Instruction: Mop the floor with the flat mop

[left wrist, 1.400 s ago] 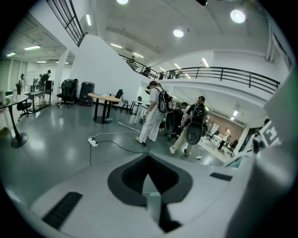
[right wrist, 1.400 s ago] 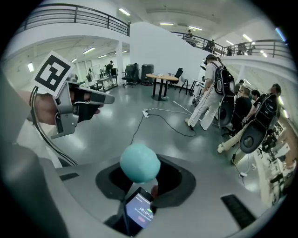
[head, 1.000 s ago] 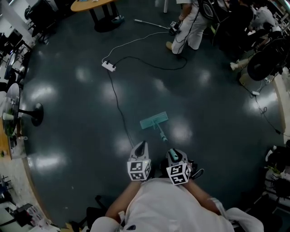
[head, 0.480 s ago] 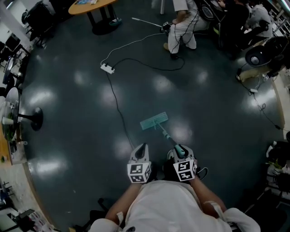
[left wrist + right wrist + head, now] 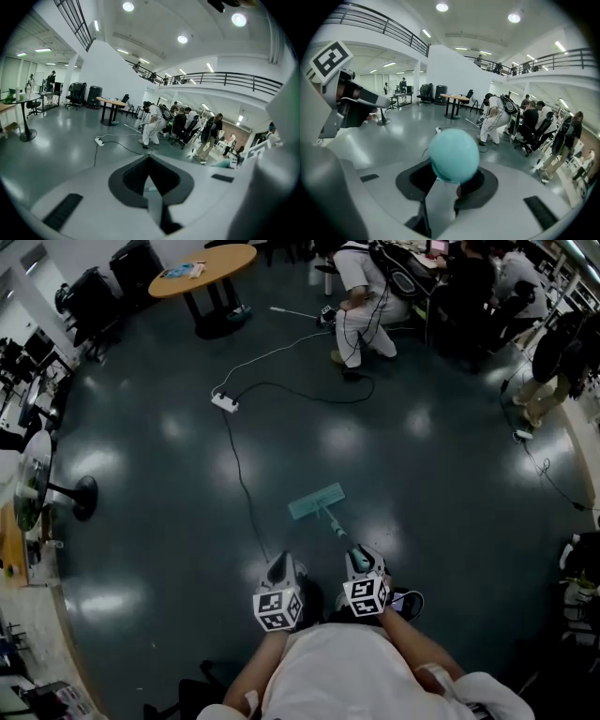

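Observation:
The flat mop's teal head (image 5: 316, 501) lies flat on the dark shiny floor (image 5: 450, 493), straight ahead of me. Its handle (image 5: 334, 525) slants back to my right gripper (image 5: 359, 563), which is shut on it. In the right gripper view the handle's round teal end knob (image 5: 453, 154) sticks up above the right gripper (image 5: 447, 180), whose jaws are closed round the shaft just below. My left gripper (image 5: 283, 570) hangs beside it to the left, apart from the handle. In the left gripper view the left gripper (image 5: 150, 177) has its jaws together, with nothing held.
A black cable (image 5: 246, 482) runs from a white power strip (image 5: 224, 402) toward my feet, just left of the mop head. A person in white (image 5: 361, 296) bends over at the far side near seated people. A round table (image 5: 202, 259) stands far left; a stand base (image 5: 82, 495) at left.
The right gripper and handle have drawn slightly left and nearer my body; the mop head has barely moved. The person in white at the far side has moved left and bent down.

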Available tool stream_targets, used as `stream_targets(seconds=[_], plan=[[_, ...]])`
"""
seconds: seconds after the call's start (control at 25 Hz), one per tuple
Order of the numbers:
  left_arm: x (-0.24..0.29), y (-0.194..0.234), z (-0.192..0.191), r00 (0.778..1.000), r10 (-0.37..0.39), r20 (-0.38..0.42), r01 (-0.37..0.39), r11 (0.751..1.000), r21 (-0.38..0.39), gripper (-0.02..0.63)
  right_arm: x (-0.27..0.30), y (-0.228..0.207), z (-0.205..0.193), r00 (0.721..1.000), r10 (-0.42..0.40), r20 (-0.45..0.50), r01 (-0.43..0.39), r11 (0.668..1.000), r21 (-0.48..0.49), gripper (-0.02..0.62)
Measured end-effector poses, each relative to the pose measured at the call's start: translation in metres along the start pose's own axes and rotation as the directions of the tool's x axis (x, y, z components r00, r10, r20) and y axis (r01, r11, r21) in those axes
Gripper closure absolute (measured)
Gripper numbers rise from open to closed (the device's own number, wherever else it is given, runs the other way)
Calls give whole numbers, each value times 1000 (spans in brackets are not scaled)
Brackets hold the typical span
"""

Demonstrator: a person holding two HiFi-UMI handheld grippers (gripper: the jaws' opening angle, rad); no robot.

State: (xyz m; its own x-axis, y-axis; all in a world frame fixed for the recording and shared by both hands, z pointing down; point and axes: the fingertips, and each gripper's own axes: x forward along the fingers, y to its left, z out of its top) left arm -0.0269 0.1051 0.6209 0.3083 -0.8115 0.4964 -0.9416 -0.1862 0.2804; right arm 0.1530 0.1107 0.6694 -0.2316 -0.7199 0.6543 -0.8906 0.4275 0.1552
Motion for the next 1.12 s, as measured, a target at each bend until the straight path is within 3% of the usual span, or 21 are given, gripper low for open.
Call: stream_targets(seconds=[0.32, 0.56, 0.88, 1.12], plan=[[-64, -33, -38, 1000, 23, 1, -23, 1000, 2, 600, -30, 19, -39, 999, -2, 44, -2, 996, 87, 480], [-68, -36, -61, 999, 44, -23, -44, 999, -20, 600, -22, 50, -74, 999, 26, 48, -28, 998, 54, 482], [-31, -10, -38, 999, 38, -25, -38, 999, -5, 600, 80, 33, -9, 998, 6, 69, -10, 998, 57, 482], [5, 21, 1, 1000, 22, -2, -22, 1000, 16, 600, 148, 20, 51, 997, -6, 71, 3, 999, 42, 482]])
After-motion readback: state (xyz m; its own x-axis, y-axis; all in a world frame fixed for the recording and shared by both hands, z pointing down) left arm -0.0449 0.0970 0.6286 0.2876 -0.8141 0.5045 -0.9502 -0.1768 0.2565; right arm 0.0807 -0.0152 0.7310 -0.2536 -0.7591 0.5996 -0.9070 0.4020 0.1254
